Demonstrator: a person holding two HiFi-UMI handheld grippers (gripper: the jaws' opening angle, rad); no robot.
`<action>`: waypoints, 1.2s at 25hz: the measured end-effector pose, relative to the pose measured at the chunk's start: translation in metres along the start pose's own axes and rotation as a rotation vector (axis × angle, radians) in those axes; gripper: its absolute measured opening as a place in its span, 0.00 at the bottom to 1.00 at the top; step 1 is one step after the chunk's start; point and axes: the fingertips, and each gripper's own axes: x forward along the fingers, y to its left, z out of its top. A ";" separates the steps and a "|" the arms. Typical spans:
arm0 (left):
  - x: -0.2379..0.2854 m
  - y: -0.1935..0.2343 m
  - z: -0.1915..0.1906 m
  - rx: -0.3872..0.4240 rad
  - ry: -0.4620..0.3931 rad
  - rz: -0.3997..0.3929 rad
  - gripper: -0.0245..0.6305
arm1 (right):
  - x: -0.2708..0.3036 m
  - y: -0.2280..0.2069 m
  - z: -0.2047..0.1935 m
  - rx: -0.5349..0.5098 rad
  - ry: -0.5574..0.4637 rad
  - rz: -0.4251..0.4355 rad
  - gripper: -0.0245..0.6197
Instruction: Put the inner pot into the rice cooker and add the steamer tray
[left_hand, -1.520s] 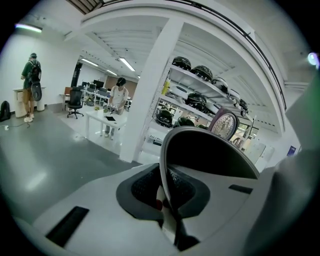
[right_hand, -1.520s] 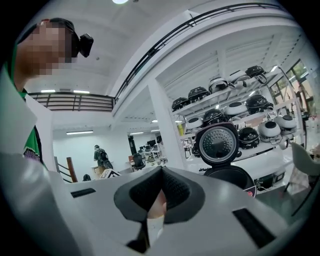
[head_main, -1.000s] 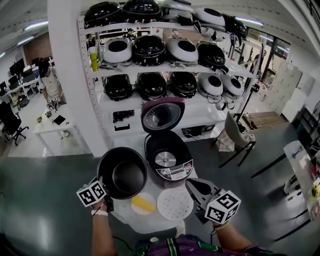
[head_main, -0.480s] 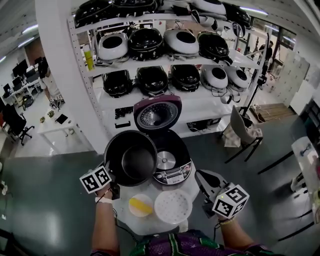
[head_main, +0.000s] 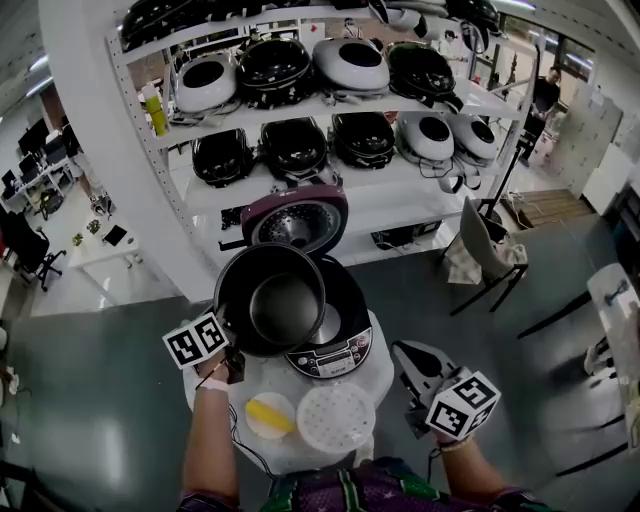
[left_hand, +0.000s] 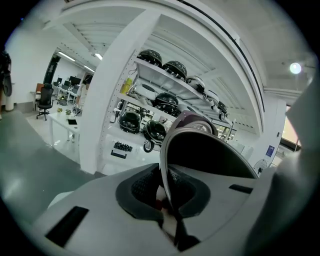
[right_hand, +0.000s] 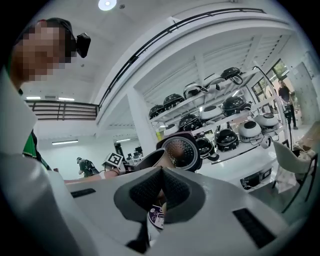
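**Bright overhead light, heavy fisheye bend**

A ceiling lamp (right_hand: 107, 4) lights the white shelves (head_main: 330, 190) evenly. Pale glare lies on the left floor (head_main: 110, 295). The inside of the pot (head_main: 285, 308) is dark. Straight lines bow outward, and picture corners go black.

I see my left gripper (head_main: 228, 348) at about 8 o'clock in the head view, jaws pinched on the rim of the inner pot (head_main: 285, 305). Its marker cube (head_main: 197, 340) faces up, and the bare left forearm (head_main: 205, 445) rises from 6 o'clock. My right gripper (head_main: 405, 352) sits at 4 o'clock, pointing toward 11, jaws pressed together on nothing, right wrist (head_main: 447, 452) behind it.
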 end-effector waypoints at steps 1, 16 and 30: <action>0.007 -0.003 -0.002 0.003 0.008 -0.002 0.08 | 0.000 -0.005 -0.001 0.004 0.003 -0.002 0.05; 0.082 -0.041 -0.032 0.054 0.105 -0.004 0.08 | -0.006 -0.046 -0.019 0.059 0.029 -0.035 0.05; 0.117 -0.046 -0.066 0.099 0.188 0.034 0.09 | -0.018 -0.069 -0.019 0.075 0.050 -0.076 0.05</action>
